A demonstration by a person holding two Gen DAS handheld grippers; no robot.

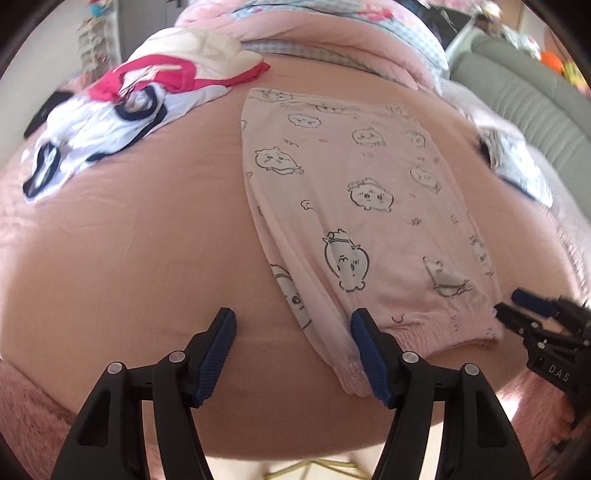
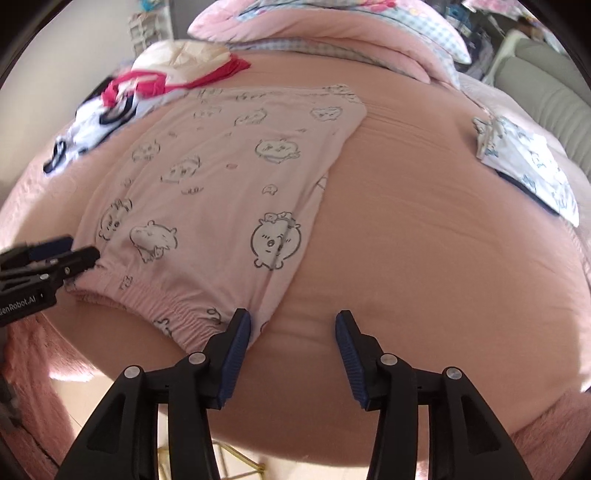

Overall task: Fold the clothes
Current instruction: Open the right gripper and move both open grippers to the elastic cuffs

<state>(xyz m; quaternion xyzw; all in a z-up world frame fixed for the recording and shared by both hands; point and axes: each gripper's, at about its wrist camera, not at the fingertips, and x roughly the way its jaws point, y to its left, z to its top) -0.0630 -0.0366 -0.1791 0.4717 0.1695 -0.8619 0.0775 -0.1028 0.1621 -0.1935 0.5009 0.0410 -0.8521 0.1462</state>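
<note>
Pink pyjama trousers [image 1: 351, 177] [image 2: 221, 177] printed with cartoon faces lie flat on the pink bed sheet [image 1: 147, 240], elastic waistband [image 2: 147, 295] toward the near edge. My left gripper [image 1: 293, 317] is open above the garment's near left corner; loose cloth lies between its fingers, close to the right-hand one, unpinched. My right gripper [image 2: 292, 317] is open at the near right corner, its left pad beside the cloth edge. Each gripper also shows in the other's view: the right gripper [image 1: 513, 304] and the left gripper [image 2: 79, 247] sit at opposite ends of the waistband.
A loose pile of white, navy and red clothes [image 1: 110, 122] [image 2: 110, 99] lies at the far left. A folded white garment with blue print [image 2: 528, 162] rests at the right. A pink quilt [image 1: 332, 29] is bunched at the back, and a grey padded piece [image 1: 535, 92] stands at far right.
</note>
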